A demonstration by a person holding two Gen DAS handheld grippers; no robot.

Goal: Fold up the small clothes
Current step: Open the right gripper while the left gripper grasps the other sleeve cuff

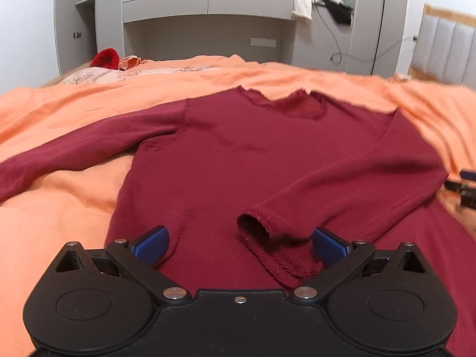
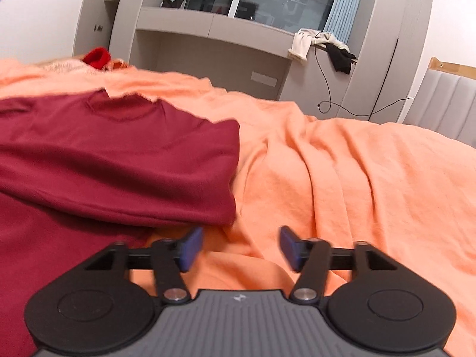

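A dark red long-sleeved top (image 1: 238,154) lies flat on the orange bedspread (image 1: 74,113), neck away from me. Its right sleeve is folded across the body, with the cuff (image 1: 261,232) near the hem. Its left sleeve (image 1: 59,154) stretches out to the left. My left gripper (image 1: 241,241) is open just above the hem, the cuff lying between its blue pads. My right gripper (image 2: 241,248) is open and empty over the bedspread (image 2: 357,178), just right of the top's folded edge (image 2: 208,178). It also shows at the right edge of the left wrist view (image 1: 464,187).
A grey wardrobe and shelf unit (image 1: 208,15) stands beyond the bed, with clothes and a cable hanging on it (image 1: 312,3). A red item (image 1: 104,58) lies at the bed's far left. A padded headboard (image 1: 446,50) is at the right.
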